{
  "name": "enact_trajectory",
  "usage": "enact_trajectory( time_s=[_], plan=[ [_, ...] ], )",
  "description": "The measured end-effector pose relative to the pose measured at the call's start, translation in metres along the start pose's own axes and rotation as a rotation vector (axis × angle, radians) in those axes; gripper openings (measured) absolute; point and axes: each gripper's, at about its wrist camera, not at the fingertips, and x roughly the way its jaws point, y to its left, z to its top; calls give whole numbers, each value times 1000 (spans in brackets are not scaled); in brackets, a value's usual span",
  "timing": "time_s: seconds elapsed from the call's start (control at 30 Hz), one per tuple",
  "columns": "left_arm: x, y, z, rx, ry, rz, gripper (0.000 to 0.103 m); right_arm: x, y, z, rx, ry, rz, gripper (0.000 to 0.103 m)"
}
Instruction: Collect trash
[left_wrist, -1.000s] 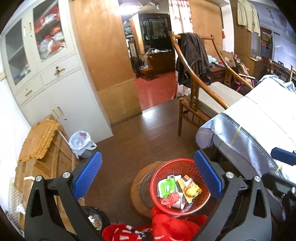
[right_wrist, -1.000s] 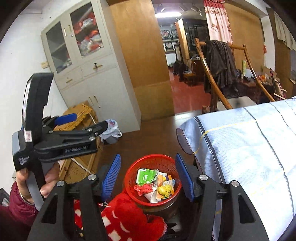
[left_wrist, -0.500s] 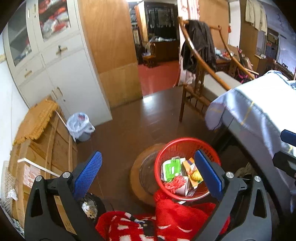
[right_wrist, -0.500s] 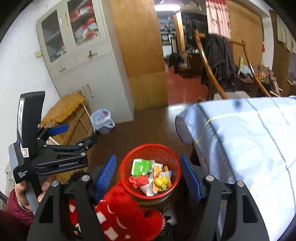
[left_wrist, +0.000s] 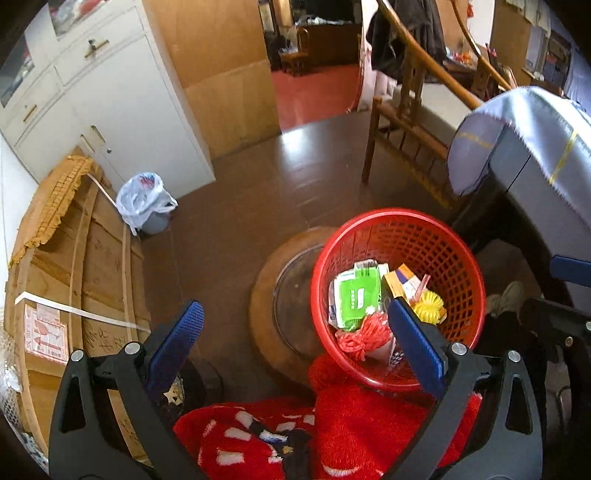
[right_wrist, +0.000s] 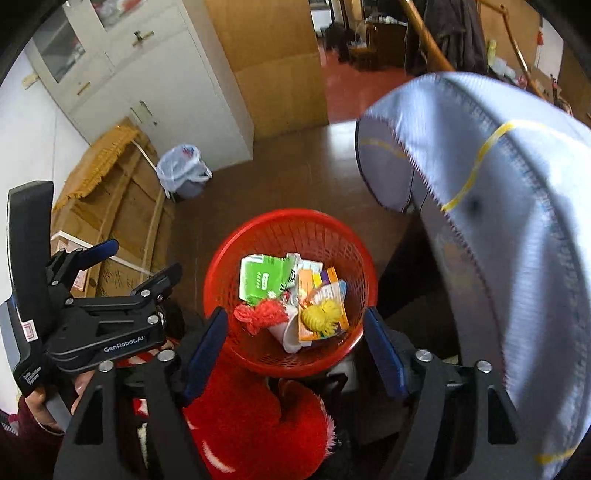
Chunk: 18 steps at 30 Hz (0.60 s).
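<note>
Red basket (right_wrist: 291, 236) stands upright, mouth upward; right gripper (right_wrist: 295, 345) jaws opening, left gripper (left_wrist: 295, 343) jaws released.

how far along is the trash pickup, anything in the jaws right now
Done: the red basket already holds trash, including a green packet, an orange box and a yellow ball.
In hand: nothing. The left gripper is open and empty; the right gripper frames the basket, jaws opening, gripping nothing.
Left: no loose trash shows on the floor, so the next piece is unclear.
</note>
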Motion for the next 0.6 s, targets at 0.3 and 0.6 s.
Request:
enact_trajectory(
  time_s=[0.3,0.6],
  plan=[
    [18,-6,-1,1,48,-32,96,19,-8,-1,5,57,-16,79],
    [15,-12,0,10,39,-25,96,20,-10,-3,8,64,-16,79]
  ],
)
